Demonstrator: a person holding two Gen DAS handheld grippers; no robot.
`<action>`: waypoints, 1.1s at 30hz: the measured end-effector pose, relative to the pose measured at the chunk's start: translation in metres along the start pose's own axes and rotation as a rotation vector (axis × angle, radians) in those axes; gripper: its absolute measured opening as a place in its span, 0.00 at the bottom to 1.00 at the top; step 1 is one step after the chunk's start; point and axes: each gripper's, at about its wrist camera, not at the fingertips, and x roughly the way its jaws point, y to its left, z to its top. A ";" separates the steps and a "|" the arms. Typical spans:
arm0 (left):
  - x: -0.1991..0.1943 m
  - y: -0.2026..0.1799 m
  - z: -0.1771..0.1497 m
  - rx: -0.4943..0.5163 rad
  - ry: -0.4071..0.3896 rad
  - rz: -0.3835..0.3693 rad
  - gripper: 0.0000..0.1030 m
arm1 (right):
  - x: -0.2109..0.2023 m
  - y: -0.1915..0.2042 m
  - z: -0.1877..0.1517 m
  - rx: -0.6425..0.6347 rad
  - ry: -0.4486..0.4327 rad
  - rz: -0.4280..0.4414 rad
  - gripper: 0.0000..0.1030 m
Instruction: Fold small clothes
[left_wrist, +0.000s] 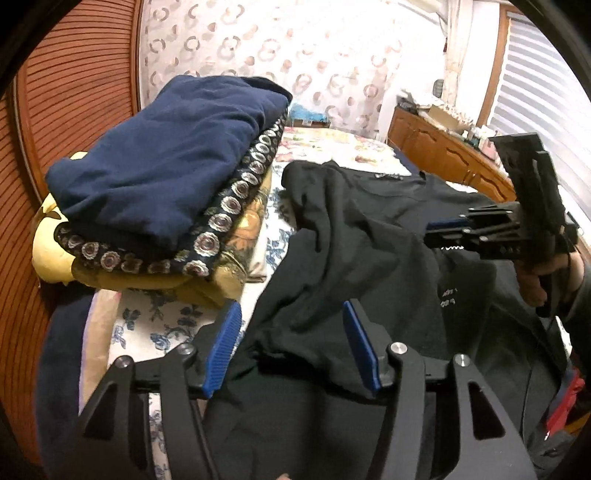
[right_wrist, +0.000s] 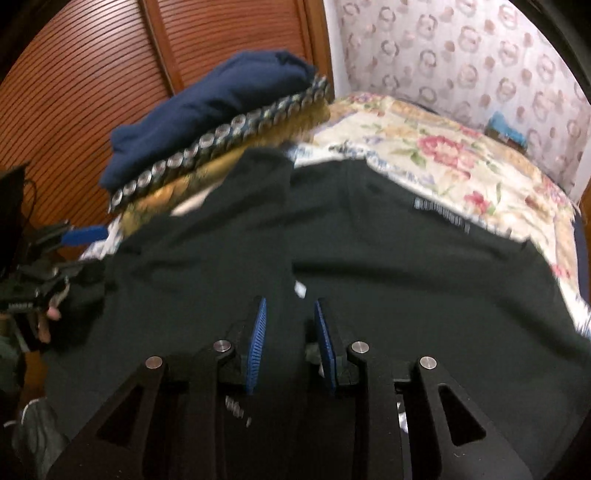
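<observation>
From the left wrist, the left claw (left_wrist: 291, 343) stands with its blue pads apart over a rumpled fold of the black shirt (left_wrist: 369, 236), gripping nothing. The shirt lies spread on the floral bed (left_wrist: 255, 273), beside a stack of folded clothes (left_wrist: 166, 177) topped in navy. The right claw (left_wrist: 443, 225) hovers over the shirt. From the right wrist, blurred, the right claw (right_wrist: 290, 332) is slightly apart above the shirt (right_wrist: 369, 251), pads pressing nothing.
</observation>
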 end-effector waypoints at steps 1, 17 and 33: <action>0.000 -0.002 -0.001 0.001 0.001 -0.006 0.55 | 0.000 0.001 -0.004 -0.002 0.006 -0.002 0.25; 0.009 -0.041 0.016 0.063 -0.017 -0.018 0.55 | -0.026 -0.001 -0.033 0.014 -0.038 -0.016 0.01; 0.071 -0.161 0.065 0.280 0.026 -0.202 0.55 | -0.159 -0.092 -0.130 0.289 -0.215 -0.299 0.34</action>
